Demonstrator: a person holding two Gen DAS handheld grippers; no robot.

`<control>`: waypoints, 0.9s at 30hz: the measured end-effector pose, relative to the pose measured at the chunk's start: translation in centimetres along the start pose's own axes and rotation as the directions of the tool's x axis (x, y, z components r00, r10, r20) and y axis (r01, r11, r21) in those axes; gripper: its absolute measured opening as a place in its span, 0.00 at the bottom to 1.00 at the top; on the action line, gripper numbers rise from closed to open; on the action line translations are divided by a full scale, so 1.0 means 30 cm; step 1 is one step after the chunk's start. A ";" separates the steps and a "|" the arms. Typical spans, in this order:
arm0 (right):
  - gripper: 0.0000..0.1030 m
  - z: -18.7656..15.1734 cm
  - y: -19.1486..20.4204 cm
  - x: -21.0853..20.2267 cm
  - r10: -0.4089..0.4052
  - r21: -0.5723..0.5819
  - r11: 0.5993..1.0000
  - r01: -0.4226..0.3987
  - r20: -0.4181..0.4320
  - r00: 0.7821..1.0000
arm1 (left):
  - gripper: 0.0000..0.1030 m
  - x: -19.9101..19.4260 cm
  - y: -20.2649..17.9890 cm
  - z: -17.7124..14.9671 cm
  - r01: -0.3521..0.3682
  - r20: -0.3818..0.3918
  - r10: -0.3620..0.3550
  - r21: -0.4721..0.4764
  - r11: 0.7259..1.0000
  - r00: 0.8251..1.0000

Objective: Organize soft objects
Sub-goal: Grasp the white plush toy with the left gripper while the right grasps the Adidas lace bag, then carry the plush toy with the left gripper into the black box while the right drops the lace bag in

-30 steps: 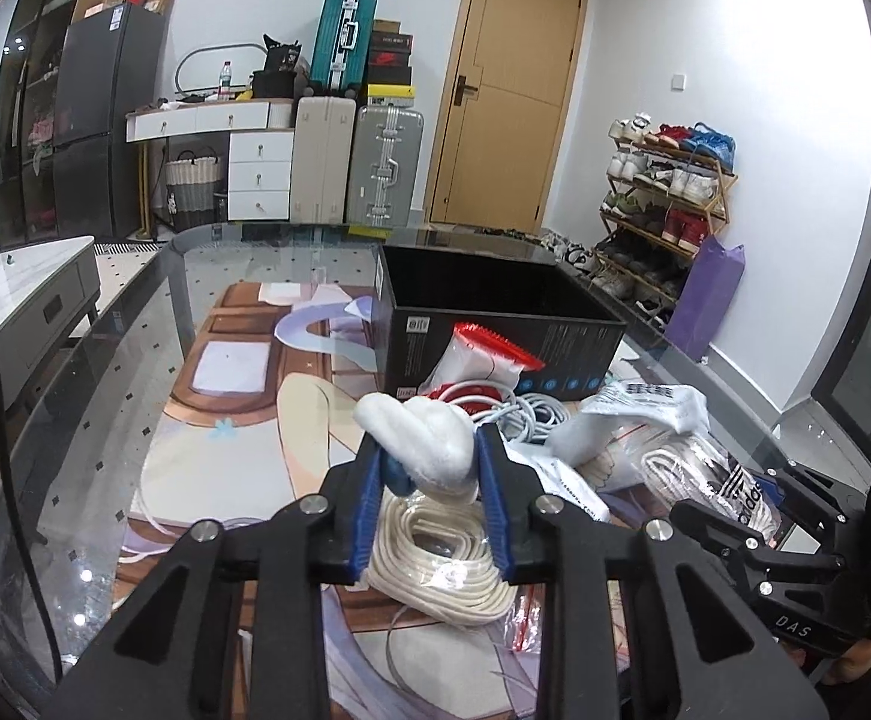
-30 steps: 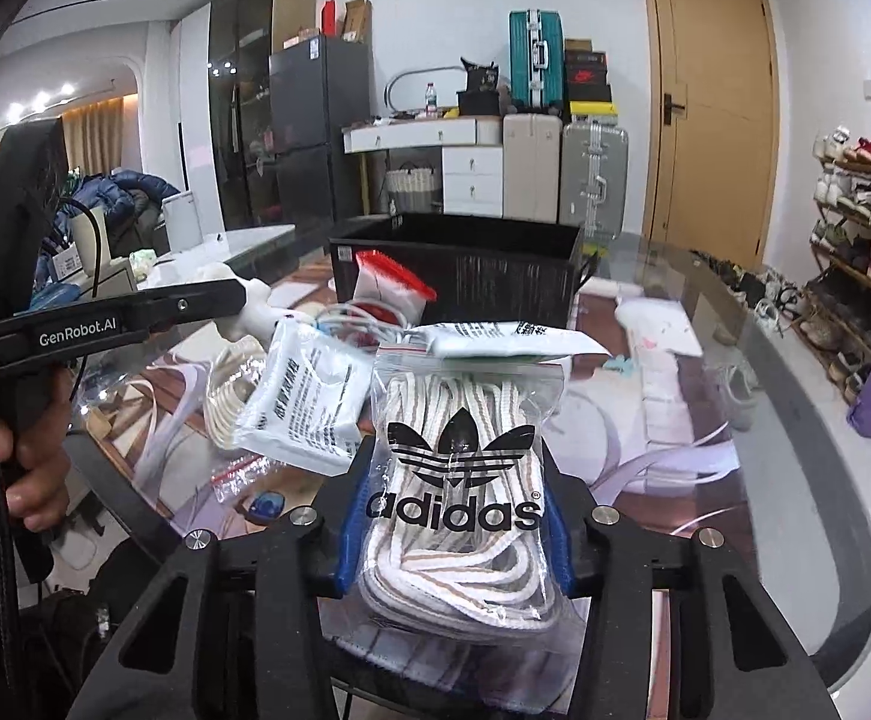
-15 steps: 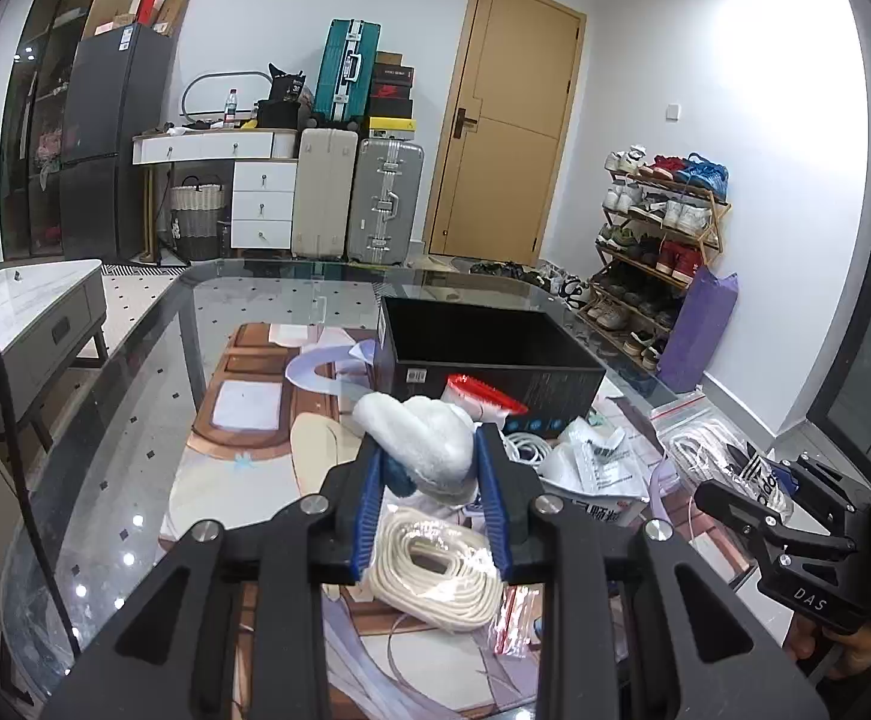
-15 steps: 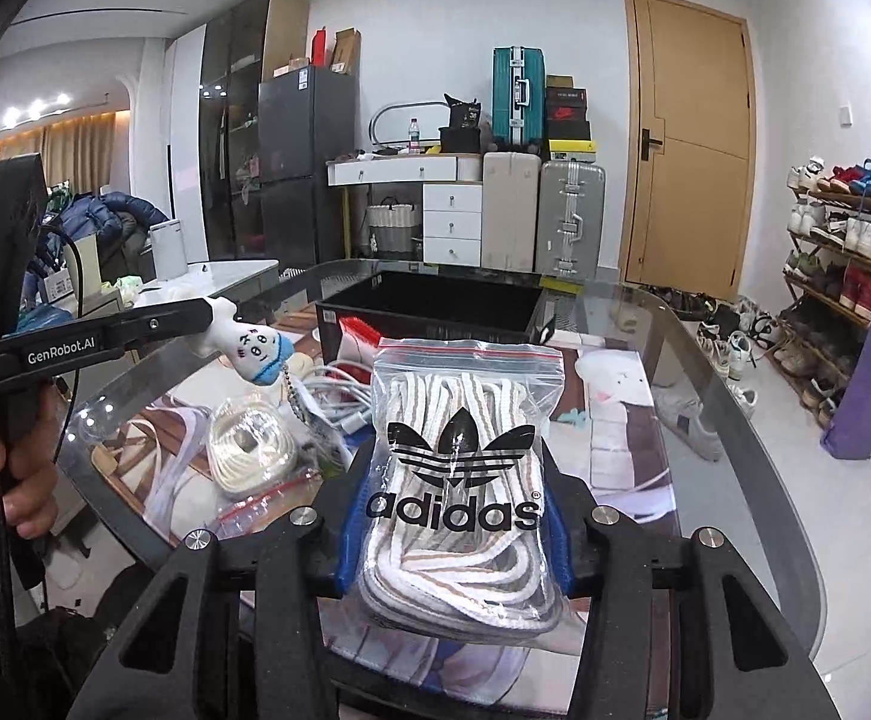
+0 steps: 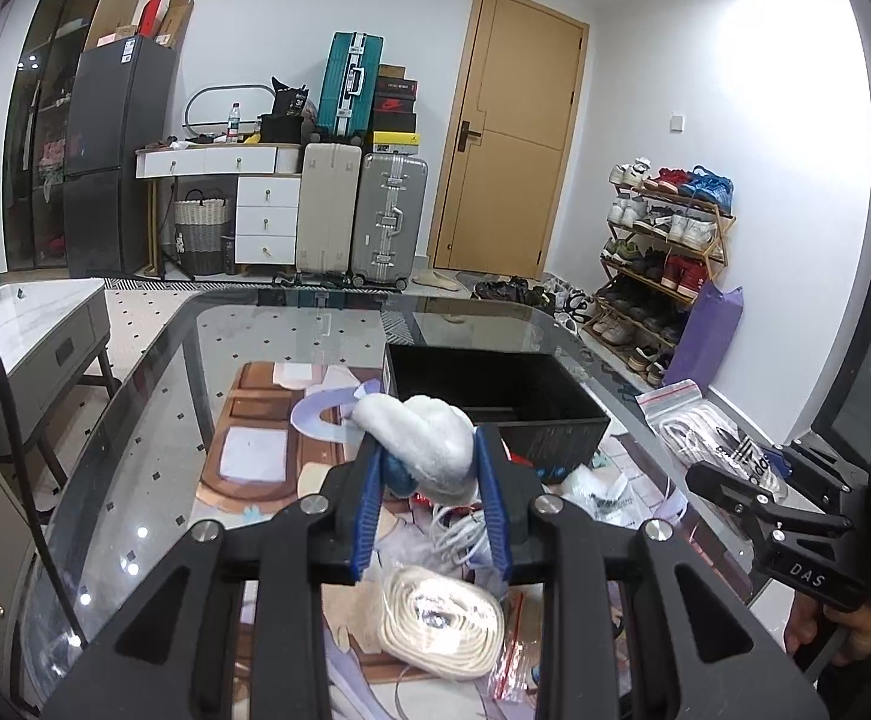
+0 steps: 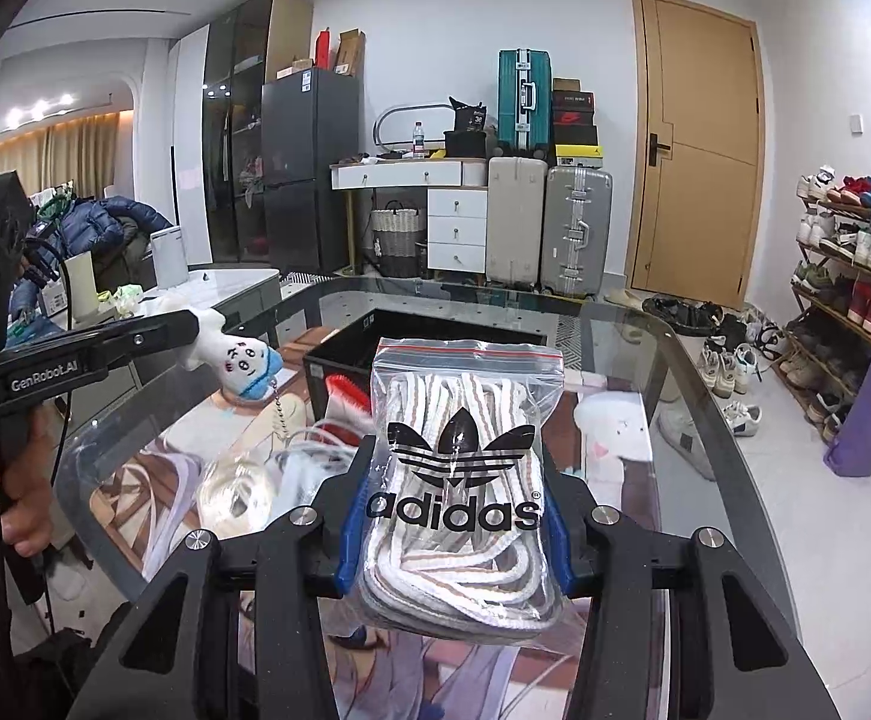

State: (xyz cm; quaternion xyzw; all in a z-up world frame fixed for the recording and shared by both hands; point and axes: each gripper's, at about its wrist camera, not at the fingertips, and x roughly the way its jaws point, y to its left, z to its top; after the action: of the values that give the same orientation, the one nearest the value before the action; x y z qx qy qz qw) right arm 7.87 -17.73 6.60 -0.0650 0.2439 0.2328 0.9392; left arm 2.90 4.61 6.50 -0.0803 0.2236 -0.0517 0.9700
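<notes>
My left gripper is shut on a small white plush toy with a blue hat, held above the table; the toy also shows in the right wrist view with a bead chain hanging from it. My right gripper is shut on a clear zip bag of white laces with an Adidas logo, held above the table; the bag also shows in the left wrist view. An open black box stands on the glass table beyond both grippers.
On the table below lie a coil of cream rope, white cables, a red-lidded pouch and plastic packets. The glass table's curved edge runs left. Suitcases and a shoe rack stand behind.
Both grippers have risen and pulled back from the pile with their loads. The plush toy and the lace bag now sit higher above the table, with the black box farther below.
</notes>
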 end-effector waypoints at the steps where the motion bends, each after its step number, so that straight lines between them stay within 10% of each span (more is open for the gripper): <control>1: 0.46 0.007 -0.003 0.007 -0.001 0.000 1.000 0.001 0.001 1.000 | 0.27 0.000 0.002 0.010 -0.004 0.004 0.004 0.002 1.000 1.000; 27: 0.46 0.177 -0.073 0.295 0.039 -0.024 0.999 -0.041 -0.086 0.996 | 0.27 0.248 -0.024 0.176 0.021 -0.004 -0.021 0.043 0.999 1.000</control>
State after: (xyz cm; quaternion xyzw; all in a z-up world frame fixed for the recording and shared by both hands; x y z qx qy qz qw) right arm 18.01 -14.82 6.94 -0.0824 0.2821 0.2516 0.9221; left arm 11.85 3.59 8.16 -0.0617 0.2233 -0.0668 0.9705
